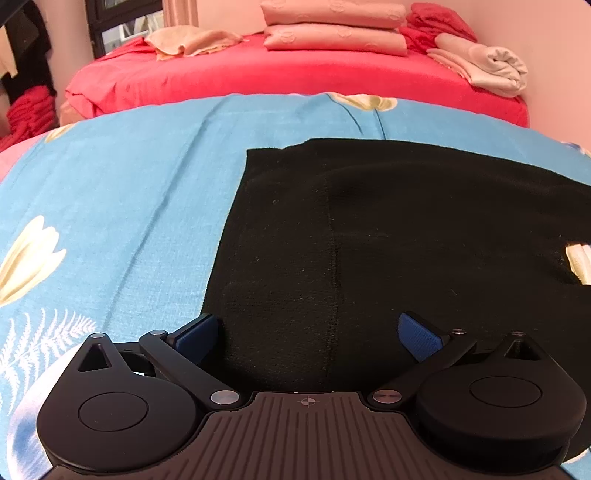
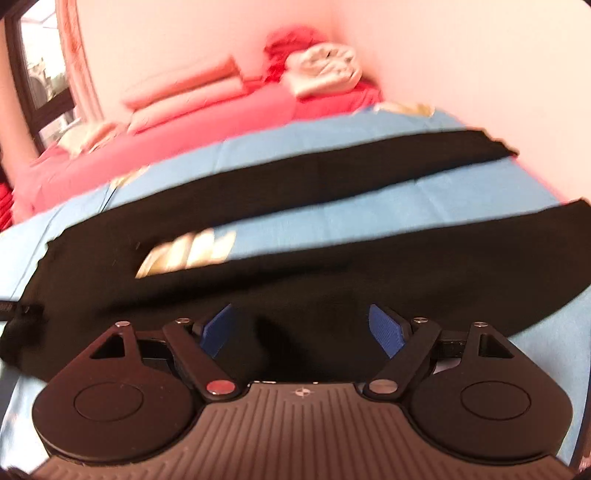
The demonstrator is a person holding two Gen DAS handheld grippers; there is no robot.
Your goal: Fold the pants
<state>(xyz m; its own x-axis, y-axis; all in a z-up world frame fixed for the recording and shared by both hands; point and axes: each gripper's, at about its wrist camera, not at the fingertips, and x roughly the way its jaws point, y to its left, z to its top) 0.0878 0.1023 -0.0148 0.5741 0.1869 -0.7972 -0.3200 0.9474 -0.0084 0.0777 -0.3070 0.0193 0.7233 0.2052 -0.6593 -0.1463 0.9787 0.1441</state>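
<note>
My left gripper (image 1: pixel 308 334) is spread wide, its blue pads (image 1: pixel 194 338) low over the near edge of the black pants (image 1: pixel 369 240), with nothing between them. My right gripper (image 2: pixel 303 328) is also wide apart and empty, hovering over the near leg of the pants (image 2: pixel 332 273); that view is blurred. The pants lie flat on the blue flowered sheet (image 1: pixel 129 206), waist end to the left, the two legs spread apart toward the right. Farther off, the red bed (image 1: pixel 258 77) carries stacked pink pillows (image 1: pixel 334 33) and folded towels (image 1: pixel 484 64).
</note>
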